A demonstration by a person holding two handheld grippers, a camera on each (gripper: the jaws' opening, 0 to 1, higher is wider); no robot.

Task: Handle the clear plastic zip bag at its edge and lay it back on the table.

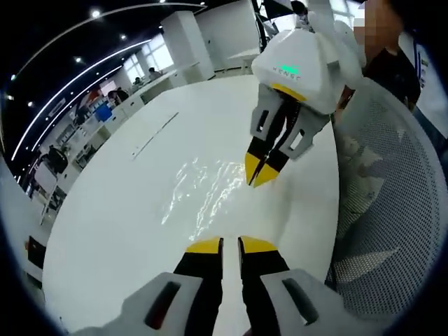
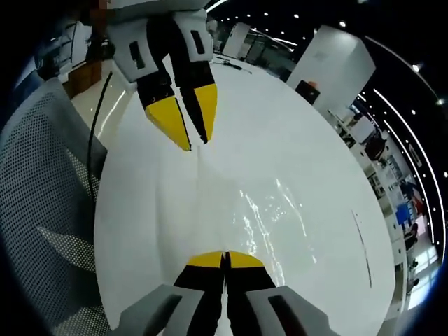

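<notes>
The clear plastic zip bag (image 1: 203,196) lies flat on the white table (image 1: 119,210), showing mostly as glints and wrinkles. My left gripper (image 1: 231,242) is at the bag's near edge, with its yellow-tipped jaws a narrow gap apart and nothing plainly between them. My right gripper (image 1: 259,178) comes in from the upper right and is pinched shut at the bag's far right edge. In the right gripper view the bag (image 2: 269,210) spreads just beyond my shut right gripper (image 2: 225,257). My left gripper (image 2: 197,143) points down at the table from above, with its tips slightly apart.
A grey mesh chair (image 1: 392,210) stands close to the table's edge, and a black cable (image 2: 98,119) runs beside the chair (image 2: 42,189). A thin dark strip (image 1: 155,134) lies further out on the table. Desks and people fill the office behind.
</notes>
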